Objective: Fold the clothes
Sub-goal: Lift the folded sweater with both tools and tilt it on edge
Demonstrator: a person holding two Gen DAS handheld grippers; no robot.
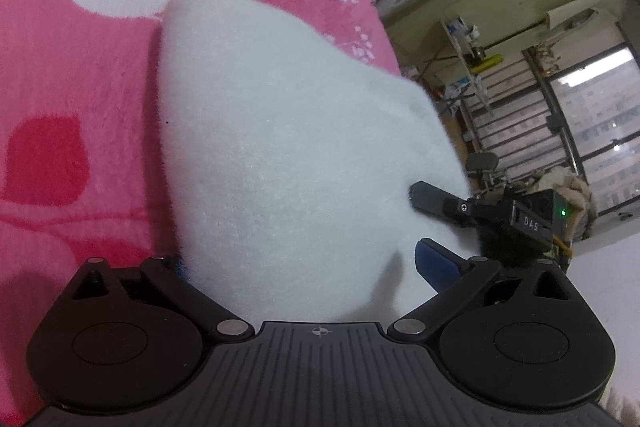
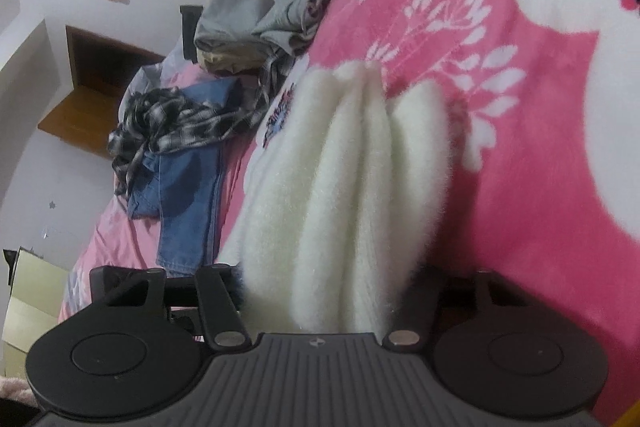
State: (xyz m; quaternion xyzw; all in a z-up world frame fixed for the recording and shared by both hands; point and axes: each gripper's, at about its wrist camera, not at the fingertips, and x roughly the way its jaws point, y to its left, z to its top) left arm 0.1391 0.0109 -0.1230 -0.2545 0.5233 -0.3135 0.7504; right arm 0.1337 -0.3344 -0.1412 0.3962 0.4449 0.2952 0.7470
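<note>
A white fluffy garment [image 1: 280, 147] lies bulged up on the pink flowered blanket [image 1: 72, 107]. It fills the gap between the wide-set fingers of my left gripper [image 1: 300, 259]. Its blue right pad [image 1: 438, 265] stands a little clear of the pile, and the left pad is almost hidden. In the right wrist view the same garment [image 2: 340, 187] is bunched into long ridges between the jaws of my right gripper [image 2: 328, 267], which is shut on it with its fingertips buried. One black finger [image 1: 434, 199] of that gripper presses into the garment's right edge.
Beside the blanket [image 2: 520, 147] lies a heap of clothes: a plaid shirt [image 2: 172, 123], blue jeans [image 2: 188, 207] and grey folded pieces [image 2: 236, 15]. The bed's edge [image 1: 384, 27] runs down the right, with shelves and a window [image 1: 592, 115] beyond.
</note>
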